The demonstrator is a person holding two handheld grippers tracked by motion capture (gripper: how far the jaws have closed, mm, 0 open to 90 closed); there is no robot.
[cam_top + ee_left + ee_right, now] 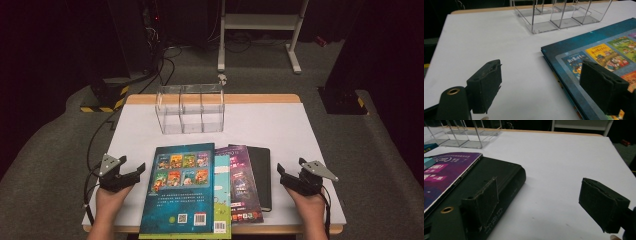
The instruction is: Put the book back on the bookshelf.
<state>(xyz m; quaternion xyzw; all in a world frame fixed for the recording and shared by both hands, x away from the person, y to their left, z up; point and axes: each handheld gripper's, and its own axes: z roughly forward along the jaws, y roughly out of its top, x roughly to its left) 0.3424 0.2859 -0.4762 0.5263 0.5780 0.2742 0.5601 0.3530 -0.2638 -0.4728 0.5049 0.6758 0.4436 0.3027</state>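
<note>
Nearest the table's (310, 125) front edge, at about 6 o'clock, a fanned stack of books is seen. The blue book (182, 187) lies on top at the left, a teal book (222, 192) shows from under its right edge, a purple book (243, 185) lies further right, and a black book (262, 175) sits lowest at the right.

At 8 o'clock the left gripper (135, 172) is held just beside the blue book's left edge. Its jaws stand wide apart and nothing is gripped; in the left gripper view, one jaw is seen over bare table and the other above the blue cover (599, 50), with no contact that can be made out.

At 4 o'clock the right gripper (283, 176) is held just beside the black book (499, 177), jaws likewise spread and empty.

At 12 o'clock, well apart from the stack, a clear rack (191, 107) with upright slots stands empty.

The step in hand is judged to be the approach, before any grasp. For the next move, one book's edge would need to be taken between the jaws, probably the blue one's, lifted clear of the others, turned upright and carried to a slot.
</note>
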